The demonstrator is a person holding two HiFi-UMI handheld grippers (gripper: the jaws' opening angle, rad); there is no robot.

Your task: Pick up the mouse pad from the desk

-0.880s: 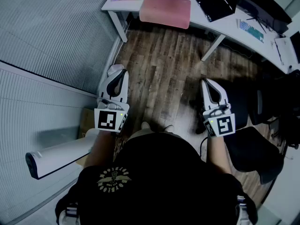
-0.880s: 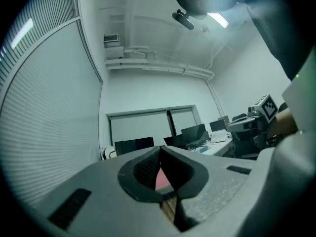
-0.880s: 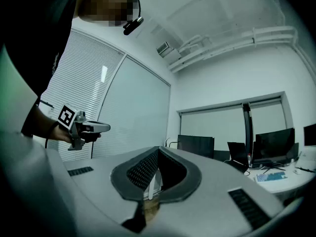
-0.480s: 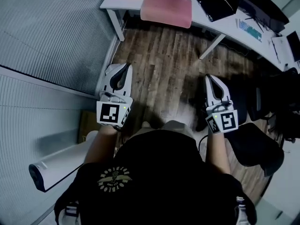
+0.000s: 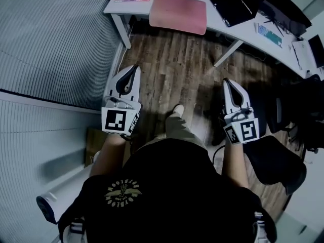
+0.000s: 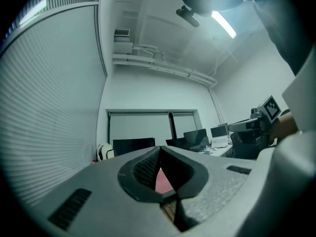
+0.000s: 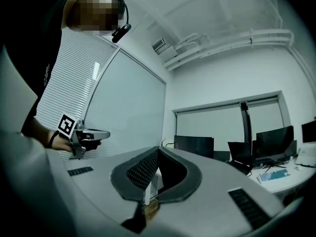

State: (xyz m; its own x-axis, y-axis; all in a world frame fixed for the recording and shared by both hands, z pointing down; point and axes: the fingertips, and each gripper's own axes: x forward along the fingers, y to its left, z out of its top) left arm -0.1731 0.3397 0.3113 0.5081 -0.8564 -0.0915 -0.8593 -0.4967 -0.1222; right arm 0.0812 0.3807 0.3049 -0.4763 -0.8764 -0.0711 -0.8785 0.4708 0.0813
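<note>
On white desk [image 5: 243,28], pink mouse pad [image 5: 179,13]; left tongs [image 5: 133,70], right tongs [image 5: 227,82] pressed together, empty.

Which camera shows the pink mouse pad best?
The head view: the whole mouse pad lies on the desk, seen from above. The left gripper view shows only a pink sliver of it. The right gripper view does not show it.

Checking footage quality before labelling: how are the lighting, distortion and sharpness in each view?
Head view: dim, bluish, yet sharp; the mouse pad reads clearly on the desk. Left gripper view: heavy fisheye, dark corners, glare from the ceiling lamp. Right gripper view: same fisheye, evenly lit.
</note>
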